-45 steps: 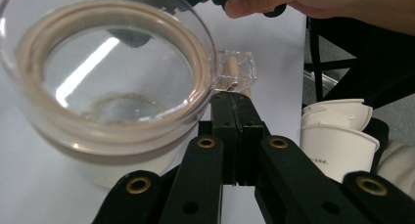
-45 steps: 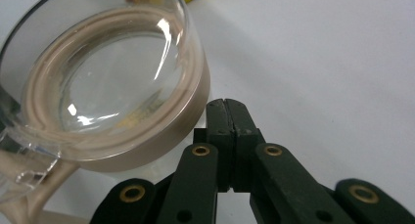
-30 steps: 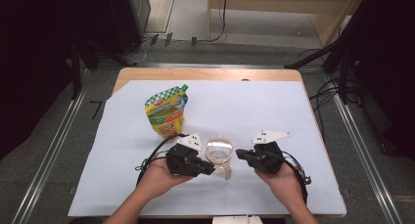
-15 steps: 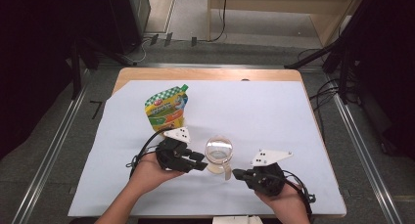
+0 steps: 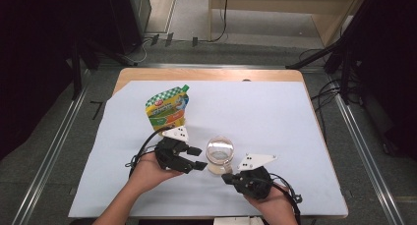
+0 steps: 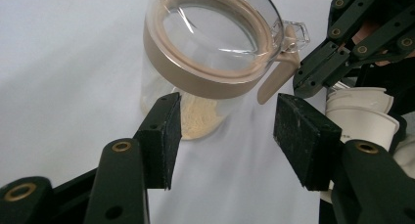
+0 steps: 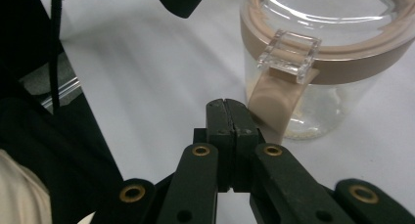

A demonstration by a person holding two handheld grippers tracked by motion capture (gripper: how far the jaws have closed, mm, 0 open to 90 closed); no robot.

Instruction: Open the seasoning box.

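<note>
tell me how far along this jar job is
Done: the clear jar stands lidded, a little pale powder inside. In hand: the left hand-held gripper has just been opening, nothing between its jaws; the right hand-held gripper is shut beside the lid's latch. Left: the refill pouch looks untouched.

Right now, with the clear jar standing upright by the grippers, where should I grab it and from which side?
Grip the clear jar on its glass wall below the tan lid band, coming level from the left gripper side. The wall there looks straight and bare; the latch sticks out toward the right gripper.
</note>
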